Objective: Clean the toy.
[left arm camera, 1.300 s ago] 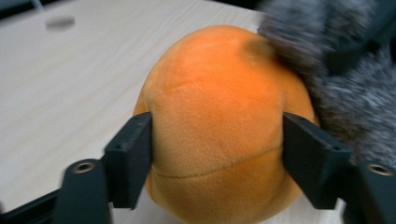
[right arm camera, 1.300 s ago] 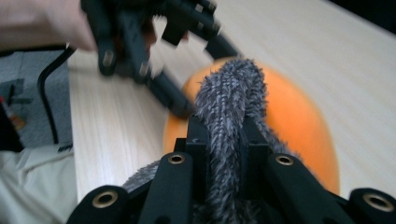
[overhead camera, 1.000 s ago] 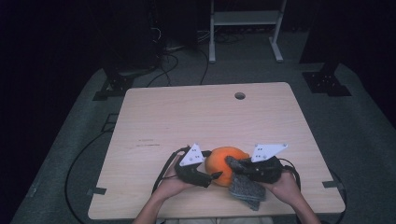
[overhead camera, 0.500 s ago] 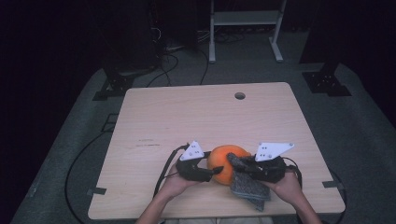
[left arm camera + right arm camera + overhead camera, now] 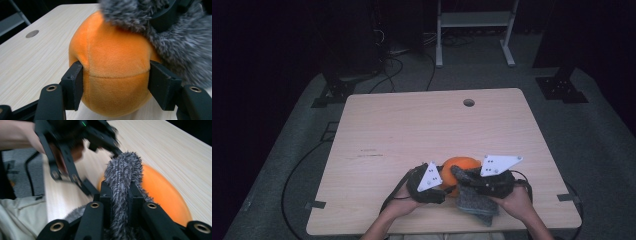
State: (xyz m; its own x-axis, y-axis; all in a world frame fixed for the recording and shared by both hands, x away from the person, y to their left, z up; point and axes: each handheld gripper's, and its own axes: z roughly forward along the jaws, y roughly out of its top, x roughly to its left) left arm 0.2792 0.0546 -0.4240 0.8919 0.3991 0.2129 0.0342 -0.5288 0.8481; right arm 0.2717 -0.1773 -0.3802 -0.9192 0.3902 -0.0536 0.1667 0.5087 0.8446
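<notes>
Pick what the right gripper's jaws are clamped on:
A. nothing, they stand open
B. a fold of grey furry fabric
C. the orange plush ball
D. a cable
B: in the right gripper view the right gripper has its jaws pinched on a fold of the grey furry fabric, with the orange plush ball behind it.

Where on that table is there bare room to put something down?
The table is bare from its far edge with the round hole down past the faint marks, and along its left side. It is crowded at the near edge, where both tools meet at the orange plush ball and grey furry cloth.
</notes>
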